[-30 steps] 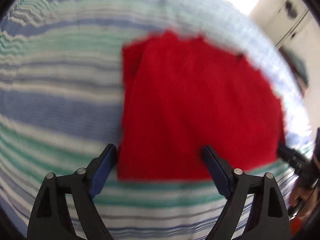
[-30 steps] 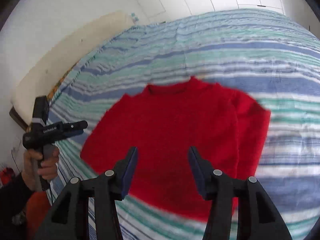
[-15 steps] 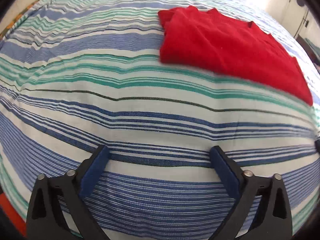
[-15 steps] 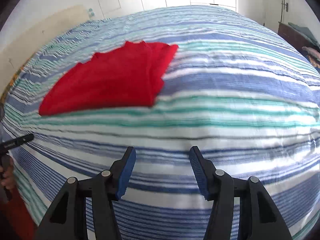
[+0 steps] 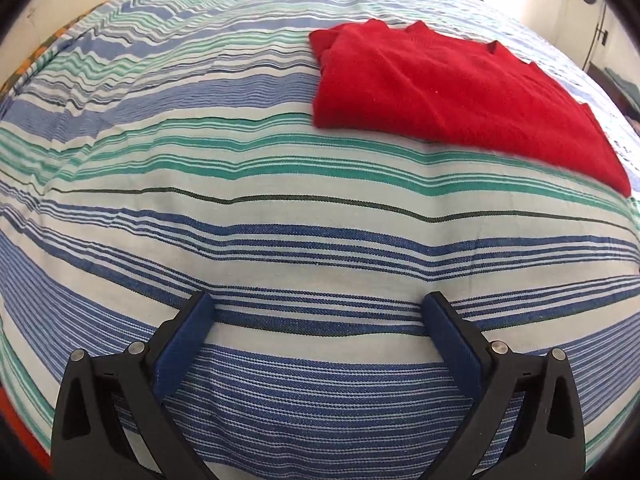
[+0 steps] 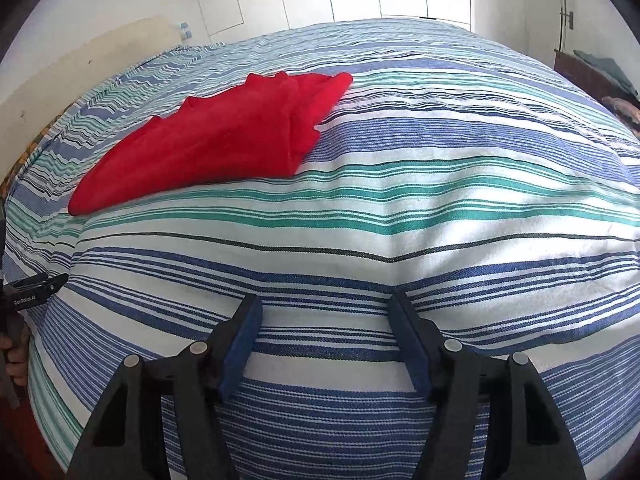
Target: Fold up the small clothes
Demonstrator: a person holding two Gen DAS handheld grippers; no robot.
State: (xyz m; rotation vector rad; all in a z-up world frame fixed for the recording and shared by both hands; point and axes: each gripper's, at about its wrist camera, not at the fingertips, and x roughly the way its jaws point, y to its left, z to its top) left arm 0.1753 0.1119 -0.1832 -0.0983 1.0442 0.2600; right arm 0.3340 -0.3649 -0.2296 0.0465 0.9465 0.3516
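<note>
**Ana:** Jaws first, please. How do they stand on each side?

**Ben:** Both are spread and empty. The left gripper (image 5: 318,312) has its blue pads very wide apart, with only the striped bedcover visible between them. The right gripper (image 6: 326,314) is narrower, and its jaws have just been opening; nothing is between them either.

**Ana:** And where is the garment?

**Ben:** The red knitted sweater (image 5: 448,92) lies on the blue, green and white striped cotton bedcover (image 5: 260,216), well apart from both grippers, toward the far side of the bed. From the right wrist view it is up and to the left (image 6: 224,140); from the left wrist view it is up and to the right.

**Ana:** Is it folded?

**Ben:** I judge yes. It makes a compact, roughly rectangular packet. Along one short side I see layered edges, as if the sleeves were turned in and the body doubled over. The near edge is straight and the surface is quite flat.

**Ana:** So what is left to do?

**Ben:** For this sweater, I think nothing, or perhaps a small smoothing. I see no other loose small garment on the bedcover, so I cannot tell whether another piece waits. Some cloth lies at the far right of the room, but it is too small to identify.

**Ana:** And the person?

**Ben:** Only part of a hand (image 6: 14,354) shows at the left edge of the right wrist view, holding the left gripper's handle.
</note>
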